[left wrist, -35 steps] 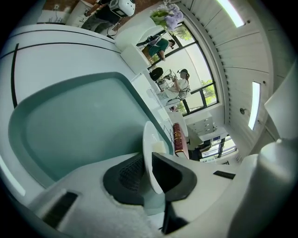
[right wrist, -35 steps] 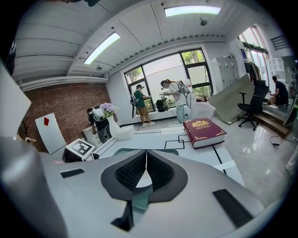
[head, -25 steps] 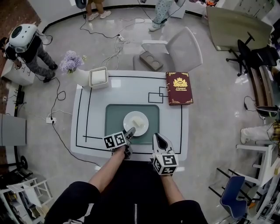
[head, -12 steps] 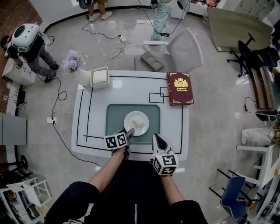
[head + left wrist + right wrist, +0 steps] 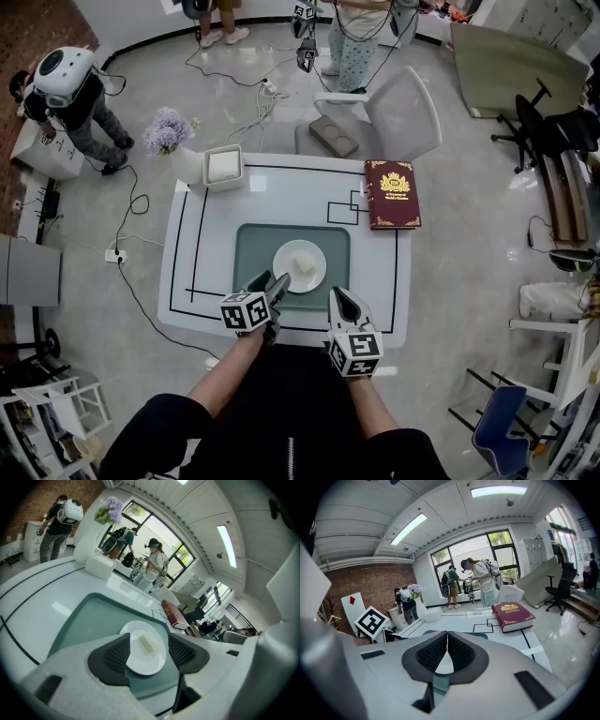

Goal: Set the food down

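My left gripper [image 5: 269, 282] has just let go. Its fingers have spread to their widest and now stand clear on either side of the round white plate [image 5: 140, 666], pads touching nothing, where a moment ago they were narrower at its near rim. The plate lies flat on the grey-green rectangular mat [image 5: 251, 246] just ahead of those fingers. The pale rectangular block of food [image 5: 148, 643] rests on its middle, so I judge the setting-down done and only the drawing back left. To the right, my right gripper [image 5: 336, 292] hovers at the mat's near edge, its fingers closed tip to tip on nothing. From above, my left fingertips overlap the plate's rim, so that view alone cannot rule out contact. What the food is I cannot tell. Past my right fingers only a sliver of plate shows.
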A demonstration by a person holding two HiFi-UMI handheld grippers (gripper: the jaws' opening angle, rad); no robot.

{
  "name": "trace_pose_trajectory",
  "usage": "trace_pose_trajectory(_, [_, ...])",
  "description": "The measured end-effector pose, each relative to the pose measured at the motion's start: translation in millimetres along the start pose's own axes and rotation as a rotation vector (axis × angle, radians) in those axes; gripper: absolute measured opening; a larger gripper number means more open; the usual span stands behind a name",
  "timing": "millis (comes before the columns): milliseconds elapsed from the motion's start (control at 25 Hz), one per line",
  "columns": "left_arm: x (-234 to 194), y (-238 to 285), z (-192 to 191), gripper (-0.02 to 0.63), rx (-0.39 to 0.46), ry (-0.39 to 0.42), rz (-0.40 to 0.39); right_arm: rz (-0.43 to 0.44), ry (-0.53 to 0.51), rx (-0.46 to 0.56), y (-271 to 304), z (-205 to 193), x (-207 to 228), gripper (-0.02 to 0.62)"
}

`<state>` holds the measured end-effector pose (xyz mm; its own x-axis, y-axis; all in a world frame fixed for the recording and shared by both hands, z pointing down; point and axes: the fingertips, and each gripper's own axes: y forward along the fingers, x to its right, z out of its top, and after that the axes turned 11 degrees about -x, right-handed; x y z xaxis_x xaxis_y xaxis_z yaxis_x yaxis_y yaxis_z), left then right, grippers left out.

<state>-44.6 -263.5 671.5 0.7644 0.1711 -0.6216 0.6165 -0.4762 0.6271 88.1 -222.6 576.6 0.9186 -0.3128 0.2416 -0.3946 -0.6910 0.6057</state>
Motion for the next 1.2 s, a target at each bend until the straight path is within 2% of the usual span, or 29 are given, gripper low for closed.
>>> trace_pose_trajectory(80, [15.2, -16.9, 13.6, 0.239, 0.050, 0.079, -0.018, 0.006, -0.014, 0.010, -1.3, 5.8, -4.4, 0.011])
trace_pose_trajectory(160, [32.2, -33.3, 23.9, 0.200, 0.088, 0.173, -0.042, 0.022, -0.033, 0.022, -2.3, 11.9, -11.9, 0.012])
trace_pose_trajectory(360, [79.2, -70.5, 31.8, 0.032, 0.158, 0.441, -0.093, 0.072, -0.085, 0.073, -7.6, 29.6, -35.1, 0.011])
trace_pose_trajectory(520, [102.3, -95.0, 32.2, 0.006, 0.194, 0.643, -0.041, 0.123, -0.107, 0.102, -12.1, 41.6, -51.4, 0.009])
trace_pose_trajectory(600, [109.1, -106.1, 33.9, 0.005, 0.214, 0.708, -0.010, 0.128, -0.124, 0.104, -13.3, 45.4, -56.0, 0.009])
trace_pose_trajectory(680, [114.5, -113.8, 35.1, 0.005, 0.231, 0.730, -0.004, 0.132, -0.137, 0.101, -13.9, 47.7, -58.8, 0.009])
trace_pose_trajectory(880, [116.6, -116.5, 34.6, 0.005, 0.234, 0.728, 0.002, 0.138, -0.161, 0.093, -15.7, 49.3, -62.4, 0.009])
trace_pose_trajectory(1040, [112.1, -110.3, 32.5, 0.005, 0.205, 0.823, 0.033, 0.134, -0.172, 0.086, -17.1, 50.5, -60.9, 0.009])
trace_pose_trajectory(1200, [117.8, -106.0, 31.7, 0.005, 0.208, 0.757, 0.001, 0.133, -0.176, 0.079, -18.1, 49.5, -56.4, 0.009])
